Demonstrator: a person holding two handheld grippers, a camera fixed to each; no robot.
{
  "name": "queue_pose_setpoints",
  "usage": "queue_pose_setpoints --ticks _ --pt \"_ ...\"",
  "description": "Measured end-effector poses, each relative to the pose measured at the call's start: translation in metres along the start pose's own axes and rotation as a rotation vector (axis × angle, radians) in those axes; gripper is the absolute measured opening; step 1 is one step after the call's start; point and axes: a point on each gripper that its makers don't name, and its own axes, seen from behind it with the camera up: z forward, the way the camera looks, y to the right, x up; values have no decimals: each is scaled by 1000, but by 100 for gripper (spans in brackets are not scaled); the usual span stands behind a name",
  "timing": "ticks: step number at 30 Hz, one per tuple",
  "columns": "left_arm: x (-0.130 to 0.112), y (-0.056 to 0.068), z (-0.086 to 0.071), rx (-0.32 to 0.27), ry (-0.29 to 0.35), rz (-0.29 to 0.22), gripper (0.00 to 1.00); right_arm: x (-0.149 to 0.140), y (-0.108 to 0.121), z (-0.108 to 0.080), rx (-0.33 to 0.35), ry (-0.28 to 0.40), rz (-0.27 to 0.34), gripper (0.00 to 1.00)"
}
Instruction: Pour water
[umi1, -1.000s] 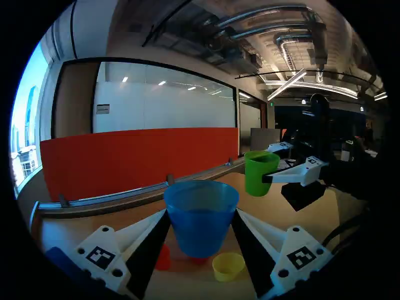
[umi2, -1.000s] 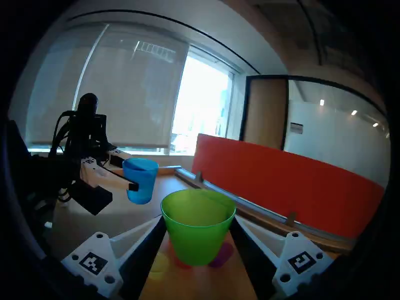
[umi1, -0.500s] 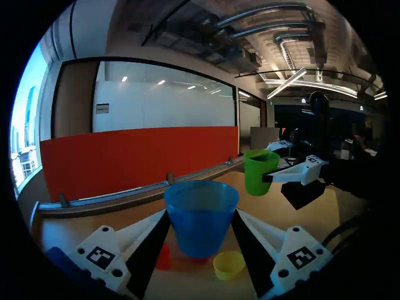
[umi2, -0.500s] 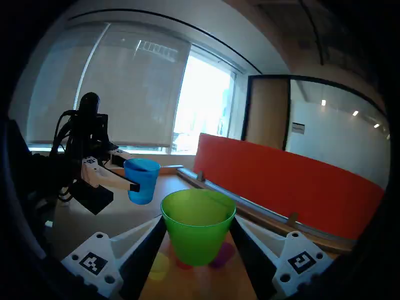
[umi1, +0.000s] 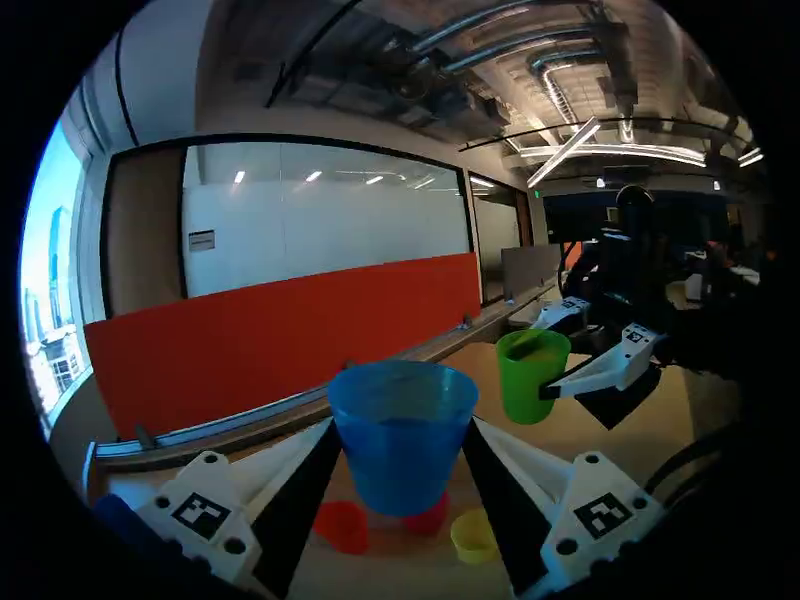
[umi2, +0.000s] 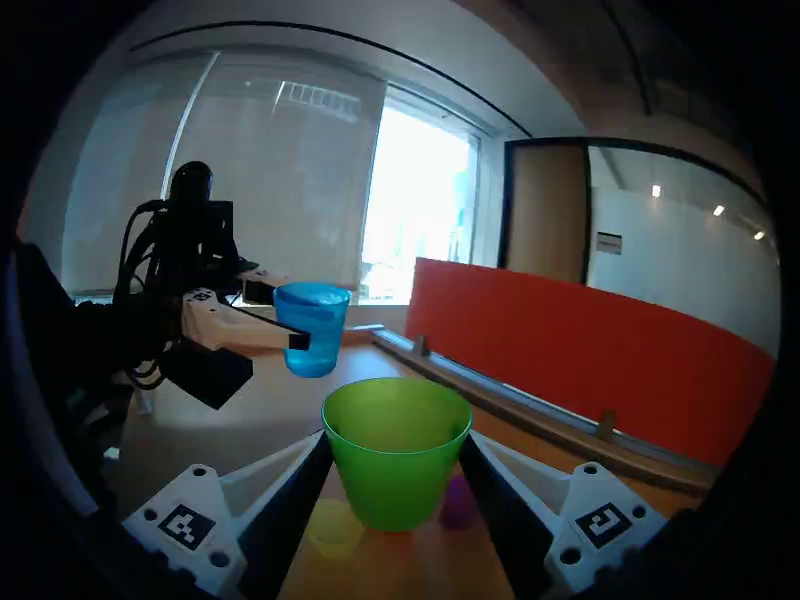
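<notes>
My left gripper (umi1: 402, 452) is shut on a blue cup (umi1: 402, 432), held upright above the wooden table (umi1: 590, 420); the cup looks to hold water. In the right gripper view that blue cup (umi2: 312, 327) hangs at the left, higher than the cup in front. My right gripper (umi2: 397, 465) is shut on a green cup (umi2: 397, 461), upright and seemingly empty. From the left gripper view the green cup (umi1: 530, 373) sits to the right, lower than the blue rim, clamped by the right gripper (umi1: 548, 378).
Small cups lie on the table below: red (umi1: 343, 524), another red (umi1: 428, 518) and yellow (umi1: 474, 534) ones, plus yellow (umi2: 335, 527) and purple (umi2: 458, 502) ones. An orange partition (umi1: 280, 330) with a metal rail runs along the table's far edge.
The blue cup has risen relative to the green cup and come a little closer to it. Both cups stay upright and gripped.
</notes>
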Motion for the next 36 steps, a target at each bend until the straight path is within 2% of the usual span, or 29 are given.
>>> queue_pose_setpoints --ticks 14,24,36 --pt "15 5 7 3 -21 170 82 -13 -19 11 49 3 36 89" --pt "20 7 11 5 -21 251 82 -24 -34 23 91 7 43 89" --pt "25 9 10 22 -23 407 82 -36 -47 35 124 3 41 89"
